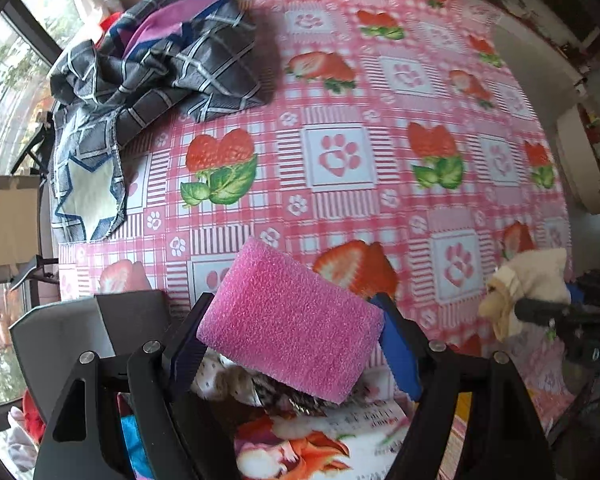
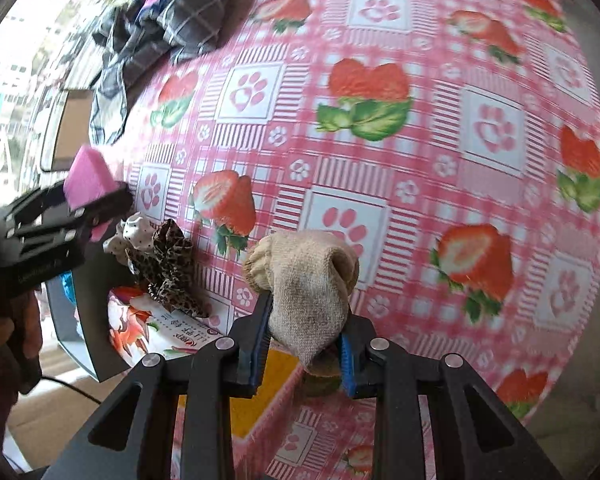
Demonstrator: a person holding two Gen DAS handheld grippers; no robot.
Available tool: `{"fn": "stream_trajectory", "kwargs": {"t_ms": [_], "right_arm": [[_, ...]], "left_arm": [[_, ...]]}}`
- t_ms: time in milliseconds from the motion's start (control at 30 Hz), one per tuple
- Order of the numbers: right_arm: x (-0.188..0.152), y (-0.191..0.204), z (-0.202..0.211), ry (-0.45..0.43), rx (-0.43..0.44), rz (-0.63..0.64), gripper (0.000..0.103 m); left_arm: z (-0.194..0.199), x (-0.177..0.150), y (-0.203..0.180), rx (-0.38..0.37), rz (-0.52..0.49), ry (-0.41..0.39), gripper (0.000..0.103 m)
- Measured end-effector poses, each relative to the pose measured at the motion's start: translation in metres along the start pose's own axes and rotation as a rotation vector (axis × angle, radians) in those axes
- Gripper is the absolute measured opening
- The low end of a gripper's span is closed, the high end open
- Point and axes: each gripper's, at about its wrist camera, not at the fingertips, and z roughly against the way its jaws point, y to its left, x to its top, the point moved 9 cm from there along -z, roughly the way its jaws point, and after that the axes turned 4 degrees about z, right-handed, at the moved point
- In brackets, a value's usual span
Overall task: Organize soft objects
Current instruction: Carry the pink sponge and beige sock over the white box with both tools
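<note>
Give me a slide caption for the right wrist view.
Right gripper lifts a beige sock above the strawberry tablecloth.

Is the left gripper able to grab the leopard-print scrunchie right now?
Probably not yet: the left gripper is shut on a pink foam sponge, so nothing else fits until it lets go.

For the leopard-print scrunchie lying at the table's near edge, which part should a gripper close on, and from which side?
The leopard-print scrunchie lies crumpled, beside the white dotted scrunchie. Probably best: come from above and pinch the raised ruffled fold on its side away from the white one, towards the tablecloth. That fold stands up and is soft enough to bunch between the pads, and this avoids catching its neighbour.
</note>
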Motion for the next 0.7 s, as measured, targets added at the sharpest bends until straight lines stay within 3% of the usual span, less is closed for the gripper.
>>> {"fn": "stream_trajectory", "kwargs": {"t_ms": [167,400,700], "right_arm": [[-0.007,-0.004,0.010,-0.046,-0.020,-0.087,0.031],[-0.059,-0.026,0.027,-0.071,-0.040,-0.207,0.031],[-0.128,-0.017,0.035,-0.078,-0.062,-0.296,0.031]], "left_arm": [[0.014,-0.021,-0.013,-0.006,-0.046,-0.021,0.080],[0.033,-0.066,-0.028,-0.043,-0.107,-0.015,0.080],[0.042,-0.125,-0.045,-0.083,-0.172,0.014,0.080]]}}
